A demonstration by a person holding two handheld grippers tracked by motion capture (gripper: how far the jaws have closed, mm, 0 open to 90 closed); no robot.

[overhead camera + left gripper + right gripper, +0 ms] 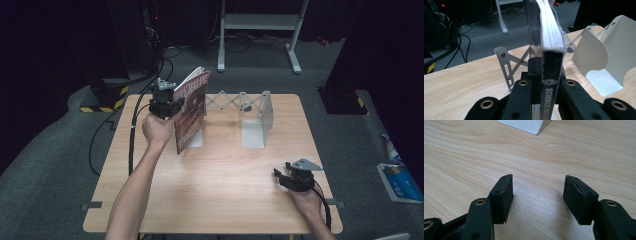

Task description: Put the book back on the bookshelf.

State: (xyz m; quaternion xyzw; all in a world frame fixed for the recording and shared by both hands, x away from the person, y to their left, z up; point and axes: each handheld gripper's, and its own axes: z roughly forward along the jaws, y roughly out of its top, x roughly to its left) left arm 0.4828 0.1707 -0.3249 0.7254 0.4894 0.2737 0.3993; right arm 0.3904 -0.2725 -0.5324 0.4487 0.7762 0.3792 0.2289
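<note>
Left claw (172,107) gripping book (191,111) by spine, holding it upright beside white rack (257,117) — right claw (537,195) resting on table (220,175), gaping, holding nothing.

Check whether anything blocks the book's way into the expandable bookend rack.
Nothing visible does. The left gripper is shut on the book, held upright at the rack's left end plate. The slot between the two white plates holds nothing. The right gripper rests apart, open.
</note>
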